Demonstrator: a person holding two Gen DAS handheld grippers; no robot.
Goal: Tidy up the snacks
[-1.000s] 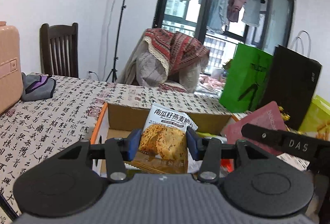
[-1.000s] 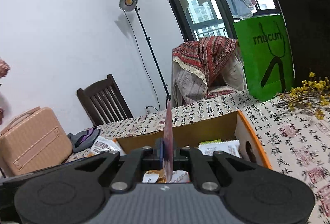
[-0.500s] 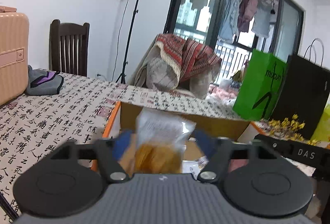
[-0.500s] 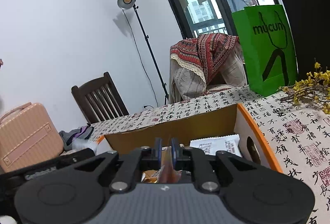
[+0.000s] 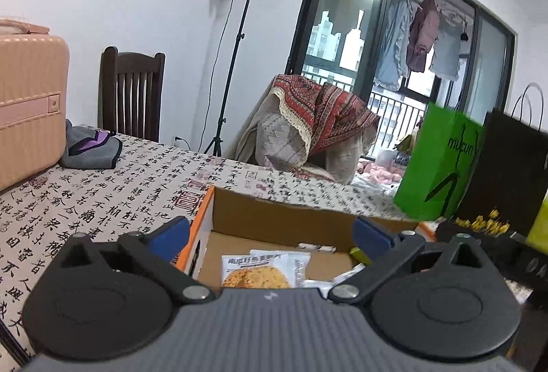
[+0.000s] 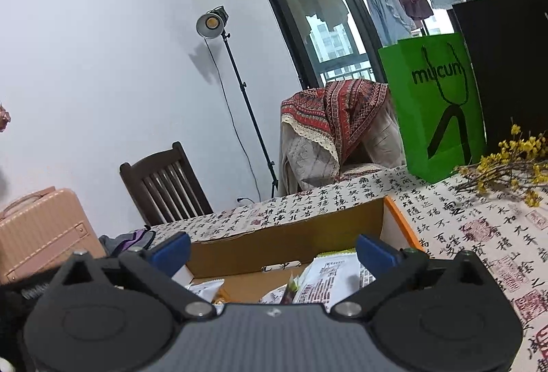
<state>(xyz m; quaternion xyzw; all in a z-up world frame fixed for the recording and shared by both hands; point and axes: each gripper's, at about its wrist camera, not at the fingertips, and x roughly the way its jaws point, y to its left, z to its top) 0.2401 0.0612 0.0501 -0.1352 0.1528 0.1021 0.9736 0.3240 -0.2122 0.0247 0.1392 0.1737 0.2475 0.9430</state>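
Note:
An open cardboard box (image 5: 274,221) with orange edges sits on the table; it also shows in the right wrist view (image 6: 291,238). In the left wrist view, a biscuit packet (image 5: 257,272) lies flat inside it, below my left gripper (image 5: 270,235), which is open and empty above the box's near side. In the right wrist view, several white snack packets (image 6: 328,276) lie in the box. My right gripper (image 6: 272,250) is open and empty just above them.
A calligraphy-print tablecloth (image 5: 102,201) covers the table. A pink suitcase (image 5: 27,105) and a grey pouch (image 5: 92,149) lie at the left. A green bag (image 6: 435,108), a black bag (image 6: 507,64) and yellow dried flowers (image 6: 510,163) stand at the right. A wooden chair (image 5: 130,94) is behind.
Both grippers have opened. The left one let the biscuit packet drop into the box; the right one let go of its thin pink packet. Both views have tilted up slightly.

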